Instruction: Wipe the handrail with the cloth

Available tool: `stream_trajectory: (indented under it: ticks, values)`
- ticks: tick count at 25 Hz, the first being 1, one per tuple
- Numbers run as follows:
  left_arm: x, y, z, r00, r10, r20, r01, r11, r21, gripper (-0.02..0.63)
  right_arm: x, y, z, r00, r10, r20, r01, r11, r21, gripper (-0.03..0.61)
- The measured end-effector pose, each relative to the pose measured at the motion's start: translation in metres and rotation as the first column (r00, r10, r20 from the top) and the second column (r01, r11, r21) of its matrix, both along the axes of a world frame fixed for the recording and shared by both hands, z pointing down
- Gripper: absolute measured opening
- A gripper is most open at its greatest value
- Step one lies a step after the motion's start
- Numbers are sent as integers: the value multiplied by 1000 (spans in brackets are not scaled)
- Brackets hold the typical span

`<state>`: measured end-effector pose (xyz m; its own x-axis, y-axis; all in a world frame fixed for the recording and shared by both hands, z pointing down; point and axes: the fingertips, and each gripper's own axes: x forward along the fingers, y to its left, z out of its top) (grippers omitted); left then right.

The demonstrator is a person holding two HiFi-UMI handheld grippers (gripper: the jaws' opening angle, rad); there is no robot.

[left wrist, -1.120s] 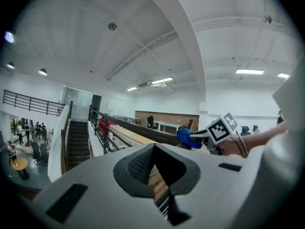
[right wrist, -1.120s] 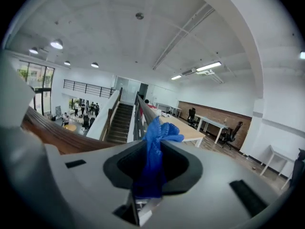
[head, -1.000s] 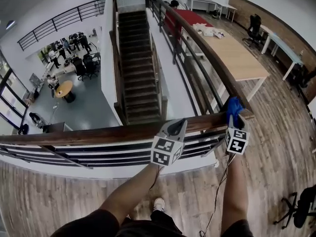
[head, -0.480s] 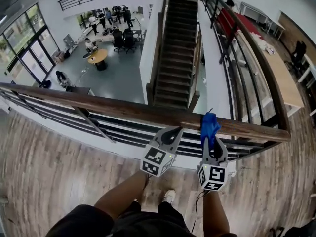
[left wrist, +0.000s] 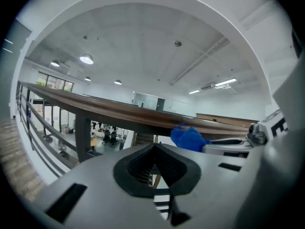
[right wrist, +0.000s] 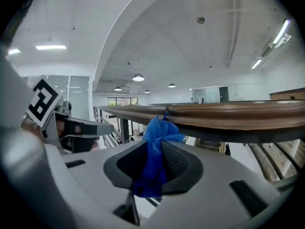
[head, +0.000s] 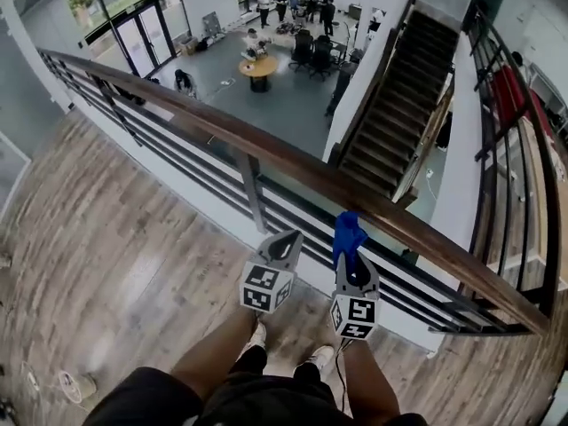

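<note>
Right gripper view: the right gripper (right wrist: pixel 159 147) is clenched on the cloth (right wrist: pixel 153 163). The cloth is pinched mid-length between the ribbed pads, so a bunched tuft stands above the jaws and a shorter tail hangs below. The tuft points upward because the handrail (right wrist: pixel 228 112) runs just overhead. It reaches the rail's near lower edge, though firm contact cannot be confirmed.

Left gripper view: the left gripper (left wrist: pixel 153 149) has its jaws pressed together on nothing. It is held just beside its partner and below the rail, probably idle because wiping needs only one tool.

Head view: both grippers sit side by side ahead of the person's legs. They are close to the rail, which crosses diagonally from upper left to lower right on a dark metal post (head: pixel 251 198) and horizontal bars, bordering the wooden floor (head: pixel 133 264).

The cloth is vivid blue, knitted and crumpled into a narrow wad. The handrail is long, dark brown wood with a smooth, slightly glossy top.
</note>
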<state>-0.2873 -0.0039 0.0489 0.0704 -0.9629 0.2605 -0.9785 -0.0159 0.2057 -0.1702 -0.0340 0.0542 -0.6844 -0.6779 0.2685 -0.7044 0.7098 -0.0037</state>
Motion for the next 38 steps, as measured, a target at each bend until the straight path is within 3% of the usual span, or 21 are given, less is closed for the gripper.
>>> stream_trajectory:
  ticks: [5, 11, 19, 24, 30, 38]
  values:
    - [-91, 25, 14, 997, -70, 44, 71, 997, -18, 5, -108, -10, 28, 995, -83, -48, 82, 996, -27, 92]
    - [-181, 35, 51, 986, -150, 73, 154, 987, -40, 5, -213, -37, 65, 992, -101, -81, 99, 995, -34, 92]
    - [-252, 58, 65, 976, -211, 47, 213, 975, -59, 5, -307, -72, 96, 987, -84, -135, 72, 993, -94, 92]
    - [-281, 72, 75, 969, -242, 48, 245, 966, -77, 5, -338, -84, 125, 979, -59, -195, 33, 991, -133, 92]
    - [-294, 82, 86, 968, -247, 46, 250, 964, -87, 5, -355, -92, 138, 973, -32, -228, 7, 994, -113, 92]
    - [-289, 88, 101, 969, -245, 22, 246, 962, -114, 5, -361, -93, 137, 972, -11, -236, -15, 994, -107, 92]
